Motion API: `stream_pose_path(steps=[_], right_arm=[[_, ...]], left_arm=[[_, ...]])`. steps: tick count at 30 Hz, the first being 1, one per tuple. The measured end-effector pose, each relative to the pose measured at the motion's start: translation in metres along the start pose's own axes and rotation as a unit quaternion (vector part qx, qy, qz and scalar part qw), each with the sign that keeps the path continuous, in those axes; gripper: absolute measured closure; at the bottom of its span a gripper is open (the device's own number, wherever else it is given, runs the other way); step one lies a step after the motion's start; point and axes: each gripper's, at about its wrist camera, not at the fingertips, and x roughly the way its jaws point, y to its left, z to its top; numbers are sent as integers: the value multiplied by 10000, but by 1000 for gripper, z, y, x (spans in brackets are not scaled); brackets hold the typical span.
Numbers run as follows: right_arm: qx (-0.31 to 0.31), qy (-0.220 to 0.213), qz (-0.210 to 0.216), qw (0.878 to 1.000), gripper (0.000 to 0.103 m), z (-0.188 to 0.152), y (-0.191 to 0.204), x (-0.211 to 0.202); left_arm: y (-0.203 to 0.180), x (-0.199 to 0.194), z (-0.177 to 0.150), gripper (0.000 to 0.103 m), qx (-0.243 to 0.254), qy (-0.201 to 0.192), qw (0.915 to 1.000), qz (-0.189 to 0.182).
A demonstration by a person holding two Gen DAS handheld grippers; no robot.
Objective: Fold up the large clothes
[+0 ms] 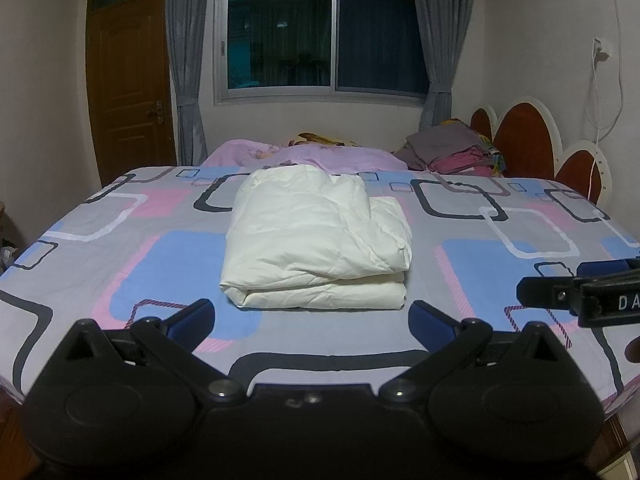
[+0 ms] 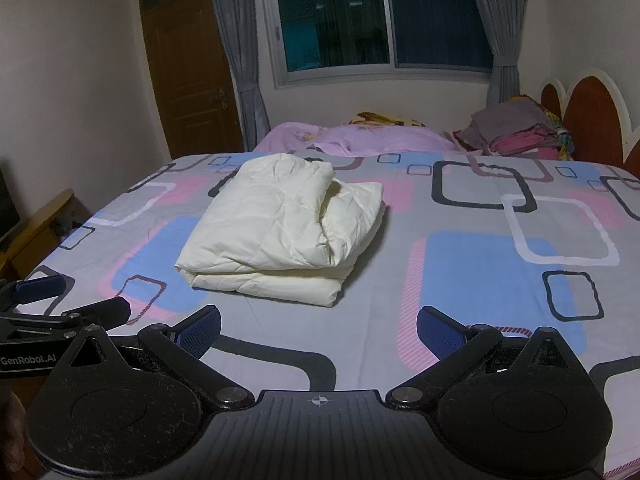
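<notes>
Viewing the bed (image 1: 500,280) with its patterned sheet; I note the folded cream quilt (image 1: 316,236) lying mid-bed. My left gripper (image 1: 312,320) and right gripper (image 2: 318,330) hover level at the near edge, side by side, jaws wide, holding nothing, short of the quilt.
</notes>
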Motion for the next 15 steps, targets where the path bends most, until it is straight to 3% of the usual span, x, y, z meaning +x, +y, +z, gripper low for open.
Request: stream_pose_path(steps=[15], right_arm=[[0, 18, 0, 10000, 0, -1, -2, -1]], left_arm=[[3, 3, 1, 0, 20, -7, 10000, -43]])
